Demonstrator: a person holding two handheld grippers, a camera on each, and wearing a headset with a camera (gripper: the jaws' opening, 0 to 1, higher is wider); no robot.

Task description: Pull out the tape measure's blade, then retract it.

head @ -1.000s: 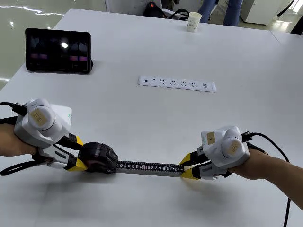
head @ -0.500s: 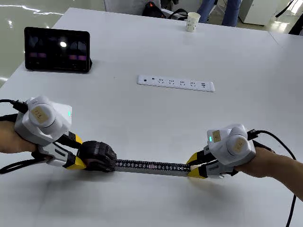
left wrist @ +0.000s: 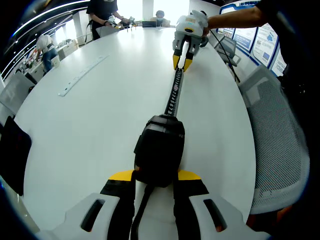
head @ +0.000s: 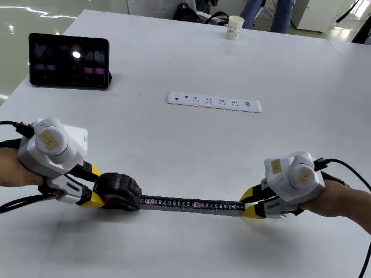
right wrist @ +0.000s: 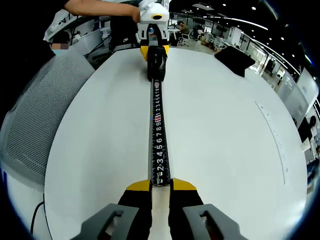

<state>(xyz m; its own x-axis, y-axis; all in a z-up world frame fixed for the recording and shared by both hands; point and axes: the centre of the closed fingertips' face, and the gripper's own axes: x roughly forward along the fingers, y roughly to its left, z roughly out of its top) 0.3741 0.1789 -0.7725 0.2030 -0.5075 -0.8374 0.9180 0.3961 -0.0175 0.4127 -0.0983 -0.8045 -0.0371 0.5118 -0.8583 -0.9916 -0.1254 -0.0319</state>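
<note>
1. The left gripper [head: 95, 186] is sitting at the lower left of the head view; its yellow-tipped jaws are clenching the tape measure's black case [head: 119, 191] from both sides; in the left gripper view the case is filling the gap between the two jaws, its rear end tucked between the yellow tips.
2. The blade [head: 191, 204] is running out of the case toward the lower right of the head view; it is lying flat and straight on the white table [head: 174, 145], printed numbers facing up.
3. The right gripper [head: 248, 204] is sitting at the lower right; its jaws are pinching the blade's free end; in the right gripper view the blade's tip is sitting in the narrow slit between the yellow fingertips [right wrist: 137, 186], and the blade is stretching up the middle of the frame to the case.
4. Higher in the head view, a power strip [head: 213, 102] is lying near centre; a dark tablet [head: 69, 61] is standing at the upper left; a paper cup [head: 235, 26] is standing near the top edge; all are well apart from the blade.
</note>
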